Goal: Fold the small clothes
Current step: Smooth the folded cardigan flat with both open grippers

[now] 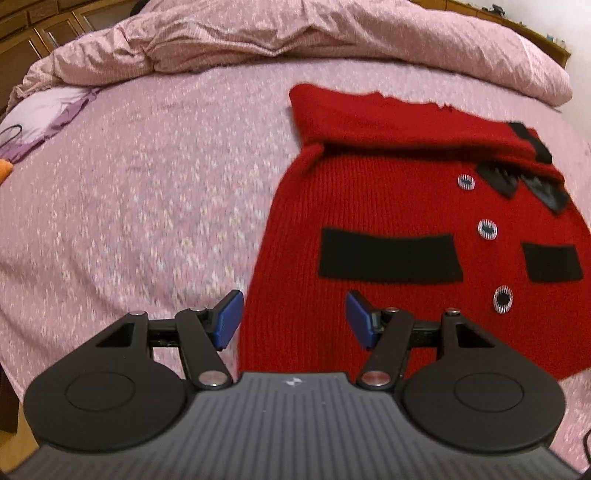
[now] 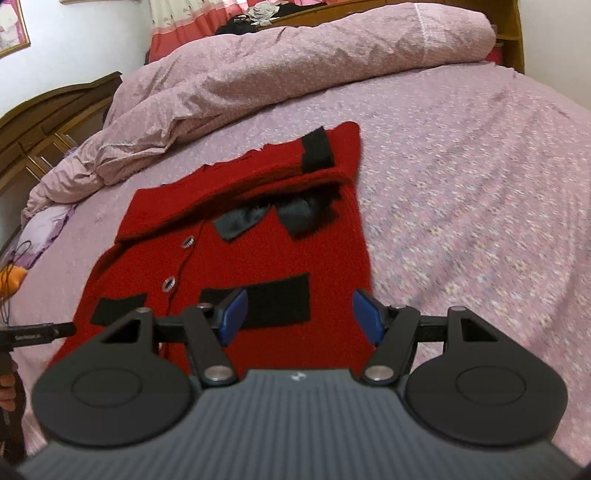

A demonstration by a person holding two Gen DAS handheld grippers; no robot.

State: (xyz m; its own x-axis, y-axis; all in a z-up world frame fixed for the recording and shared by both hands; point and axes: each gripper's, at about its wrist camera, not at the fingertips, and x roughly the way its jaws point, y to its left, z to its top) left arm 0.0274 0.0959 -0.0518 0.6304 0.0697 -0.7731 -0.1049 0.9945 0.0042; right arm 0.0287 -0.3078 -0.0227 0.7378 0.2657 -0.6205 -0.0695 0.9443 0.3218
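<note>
A small red knit cardigan [image 1: 388, 206] with black pocket patches, a black bow and striped buttons lies flat on the pink bed sheet [image 1: 140, 192]. Its sleeves are folded across the upper chest. My left gripper [image 1: 293, 317] is open and empty, hovering over the cardigan's lower left edge. In the right wrist view the same cardigan [image 2: 258, 236] lies ahead, and my right gripper [image 2: 299, 315] is open and empty above its lower right edge. The tip of the left gripper [image 2: 37, 334] shows at the left edge of the right wrist view.
A rumpled pink duvet [image 1: 295, 33] is heaped along the far side of the bed. A lilac cloth [image 1: 48, 110] and an orange object [image 1: 5, 168] lie at the far left. Wooden furniture [image 2: 40, 122] stands beyond the bed.
</note>
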